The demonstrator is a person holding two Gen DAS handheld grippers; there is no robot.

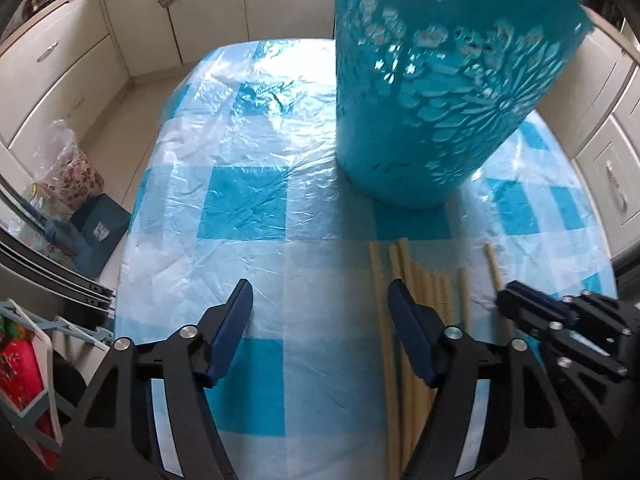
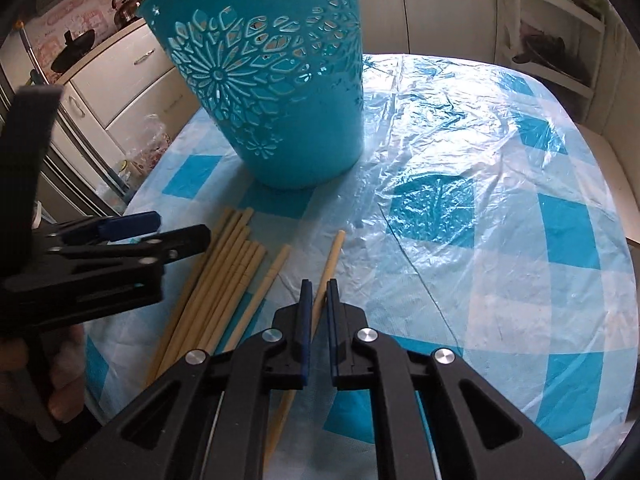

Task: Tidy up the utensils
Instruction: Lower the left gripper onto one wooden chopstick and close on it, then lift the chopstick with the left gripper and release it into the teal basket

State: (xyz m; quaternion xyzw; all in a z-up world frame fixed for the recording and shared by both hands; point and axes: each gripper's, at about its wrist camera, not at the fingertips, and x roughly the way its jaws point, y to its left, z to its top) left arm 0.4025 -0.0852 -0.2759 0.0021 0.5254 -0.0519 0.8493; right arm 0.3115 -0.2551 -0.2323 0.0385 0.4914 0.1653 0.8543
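Observation:
A tall teal perforated holder (image 1: 436, 80) stands on the table; it also shows in the right wrist view (image 2: 280, 92). A bundle of pale wooden chopsticks (image 1: 416, 292) lies in front of it, also in the right wrist view (image 2: 224, 280). My left gripper (image 1: 320, 304) is open and empty, just left of the bundle. My right gripper (image 2: 319, 292) is shut on a single chopstick (image 2: 334, 252) that lies apart to the right of the bundle. The right gripper shows in the left wrist view (image 1: 520, 300) too.
The table carries a blue and white checked cloth under clear plastic (image 2: 480, 184). Cream kitchen cabinets (image 1: 132, 12) surround it. A blue box (image 1: 100, 232) and bags sit on the floor at the left.

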